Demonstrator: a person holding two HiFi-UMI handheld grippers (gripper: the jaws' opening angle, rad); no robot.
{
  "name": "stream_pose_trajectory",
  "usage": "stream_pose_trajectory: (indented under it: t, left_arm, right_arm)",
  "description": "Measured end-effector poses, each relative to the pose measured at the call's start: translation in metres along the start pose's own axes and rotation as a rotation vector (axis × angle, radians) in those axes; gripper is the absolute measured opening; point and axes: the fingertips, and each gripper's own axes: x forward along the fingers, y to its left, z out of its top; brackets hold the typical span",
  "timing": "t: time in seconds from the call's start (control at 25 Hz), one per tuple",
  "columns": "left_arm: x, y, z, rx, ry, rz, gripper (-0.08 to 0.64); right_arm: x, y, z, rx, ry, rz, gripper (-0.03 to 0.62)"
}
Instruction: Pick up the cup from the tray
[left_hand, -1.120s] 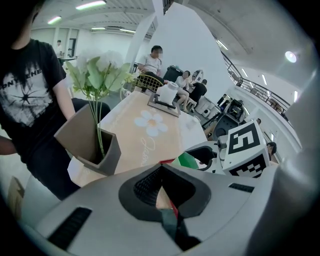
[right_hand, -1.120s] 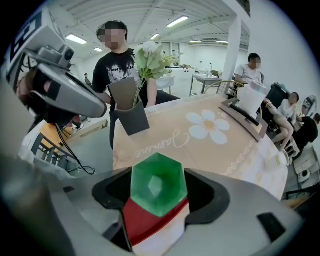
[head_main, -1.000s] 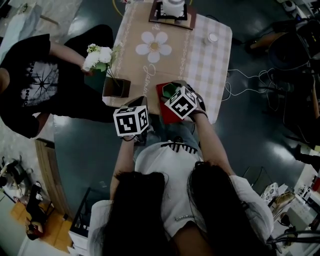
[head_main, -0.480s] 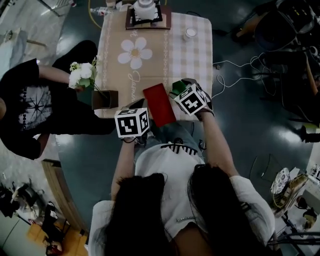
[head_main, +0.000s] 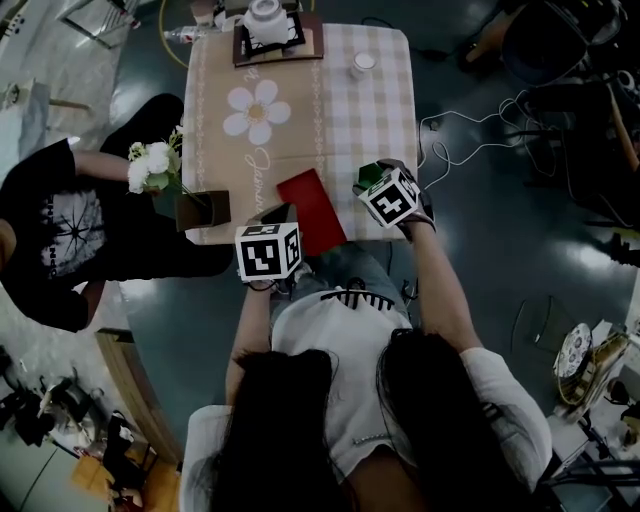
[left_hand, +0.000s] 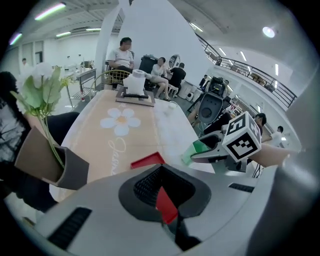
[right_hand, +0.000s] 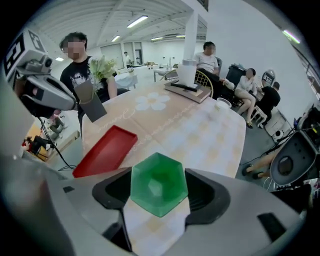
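A green hexagonal cup sits between the jaws of my right gripper, which is shut on it. In the head view the cup and right gripper are just right of the red tray, above the table's near edge. The tray lies flat with nothing in it. My left gripper is at the tray's near left end. In the left gripper view a strip of the red tray runs into the narrow gap of my left gripper, which looks shut on its edge.
The table has a beige cloth with a daisy print. A white pot on a dark board and a small white cup stand at the far end. A person in black holds a flower box at the left edge.
The right gripper with the green cup has come off the tray and now sits to its right. The left gripper stays at the tray's near end. The head view has shifted.
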Motion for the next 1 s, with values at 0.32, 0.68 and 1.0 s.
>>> stream_pose_trajectory:
  t: [0.32,0.68,1.0]
  left_arm:
    - [0.002,0.002,-0.006,-0.042,0.011,0.009,0.008]
    - [-0.009,0.015,-0.007,-0.076,-0.023,0.025,0.008]
    - [-0.024,0.009,-0.002,-0.098,-0.078,-0.012,0.008]
  right_arm:
    - [0.005,-0.003,-0.011,-0.004,0.001,-0.043,0.322]
    - [-0.020,-0.004,0.004,0.144,-0.142,-0.005,0.359]
    - [-0.096,-0.012,0.040,0.332,-0.447,-0.021,0.356]
